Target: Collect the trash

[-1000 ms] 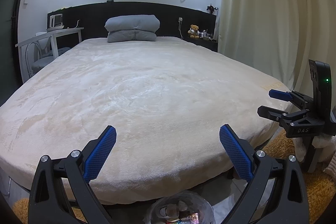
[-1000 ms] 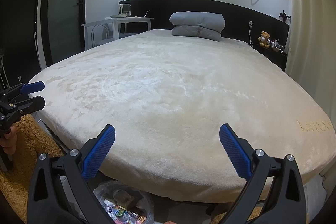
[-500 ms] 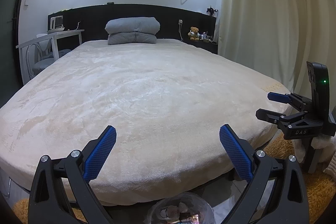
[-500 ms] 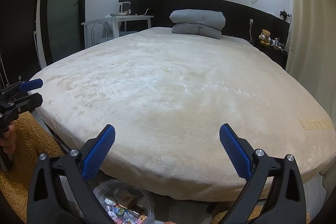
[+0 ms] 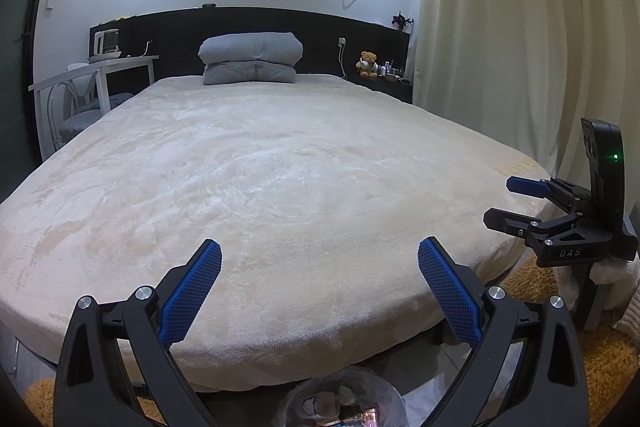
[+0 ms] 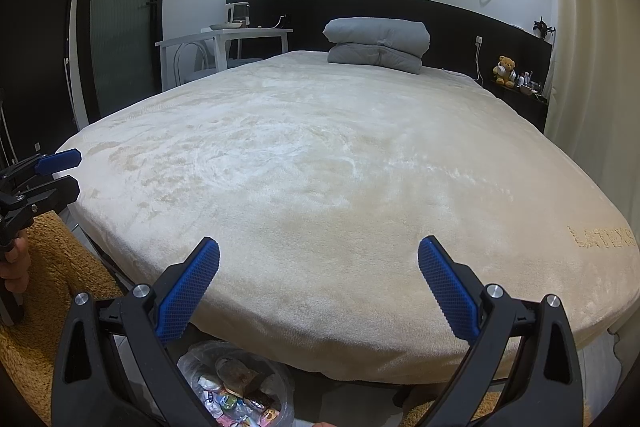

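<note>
Below both wide-spread tongs [image 6: 319, 285], a clear trash bag [image 6: 236, 383] holds colourful wrappers.

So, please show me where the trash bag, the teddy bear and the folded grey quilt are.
trash bag [image 6: 236, 387], right wrist view, clear plastic wall.
teddy bear [image 6: 506, 69], right wrist view, its body.
folded grey quilt [image 5: 250, 61], left wrist view, front fold.

Left claw [image 5: 320, 283] spread wide over cream bed [image 5: 280, 167], trash bag [image 5: 340, 401] below

trash bag [image 6: 236, 387]: lying below the bed's foot edge, being cut off by the picture's bottom edge
nightstand items [image 6: 526, 83]: showing too small to tell
</note>
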